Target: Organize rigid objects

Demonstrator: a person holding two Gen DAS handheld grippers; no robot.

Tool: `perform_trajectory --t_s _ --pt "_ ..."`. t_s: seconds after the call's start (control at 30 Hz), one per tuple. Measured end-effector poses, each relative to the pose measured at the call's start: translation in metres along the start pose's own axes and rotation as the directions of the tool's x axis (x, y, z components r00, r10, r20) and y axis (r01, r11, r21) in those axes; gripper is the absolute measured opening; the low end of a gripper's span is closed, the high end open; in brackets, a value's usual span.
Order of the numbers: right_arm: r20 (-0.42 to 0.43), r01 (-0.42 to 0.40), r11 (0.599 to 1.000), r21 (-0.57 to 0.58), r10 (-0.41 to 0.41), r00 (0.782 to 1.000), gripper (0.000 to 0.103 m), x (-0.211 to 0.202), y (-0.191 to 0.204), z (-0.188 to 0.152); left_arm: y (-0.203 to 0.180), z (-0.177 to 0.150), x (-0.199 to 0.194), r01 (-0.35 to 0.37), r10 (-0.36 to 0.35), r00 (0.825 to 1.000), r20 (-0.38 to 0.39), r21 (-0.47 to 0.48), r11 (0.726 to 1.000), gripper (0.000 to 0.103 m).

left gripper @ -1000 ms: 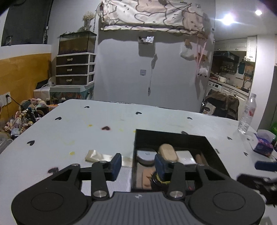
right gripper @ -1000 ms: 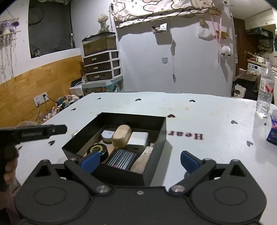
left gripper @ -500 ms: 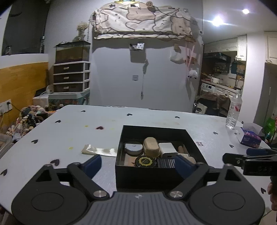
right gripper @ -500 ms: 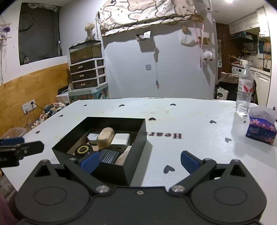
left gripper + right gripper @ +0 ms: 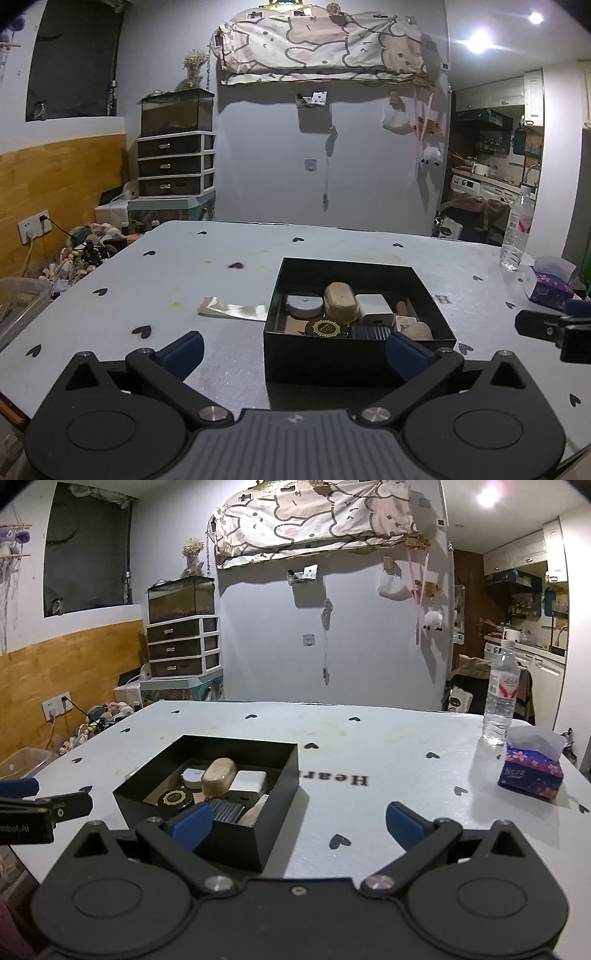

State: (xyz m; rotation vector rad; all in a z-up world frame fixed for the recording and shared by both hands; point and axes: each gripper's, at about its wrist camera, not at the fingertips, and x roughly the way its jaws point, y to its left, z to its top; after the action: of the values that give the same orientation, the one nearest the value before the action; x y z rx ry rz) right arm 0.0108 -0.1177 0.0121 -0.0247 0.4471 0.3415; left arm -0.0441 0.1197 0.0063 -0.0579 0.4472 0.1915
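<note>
"Hear" is being shown upside down in dark print on the white tablecloth [image 5: 406,760]. A partly cut-off label, ending in "AI", is being carried on the left gripper [image 5: 22,827].

An open box [image 5: 356,354] sat on a table [image 5: 110,314], near its front edge. Inside the box, a round tin [image 5: 327,328] lay at the front, with a round case [image 5: 305,305], an oval case [image 5: 341,301] and a charger block [image 5: 373,305] in a row behind it. A flat wrapper [image 5: 232,308] lay just left of the box. Far to the right stood a water bottle [image 5: 499,701], with a tissue pack [image 5: 532,771] in front of it.
</note>
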Motion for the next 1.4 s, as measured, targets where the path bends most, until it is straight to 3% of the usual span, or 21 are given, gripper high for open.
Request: perform_trajectory --t_s 0.33,1.4 --pt "-0.019 -0.002 1.000 0.006 0.002 1.000 0.102 -0.0022 -0.0041 -0.0023 -0.0045 -0.0016 -0.0029 -0.041 0.041 0.999 0.016 0.014 0.999 0.103" --pt "-0.021 0.000 1.000 0.009 0.000 1.000 0.102 -0.0029 -0.0048 -0.0028 -0.0076 -0.0010 -0.0066 -0.038 0.037 0.999 0.029 0.021 0.999 0.103"
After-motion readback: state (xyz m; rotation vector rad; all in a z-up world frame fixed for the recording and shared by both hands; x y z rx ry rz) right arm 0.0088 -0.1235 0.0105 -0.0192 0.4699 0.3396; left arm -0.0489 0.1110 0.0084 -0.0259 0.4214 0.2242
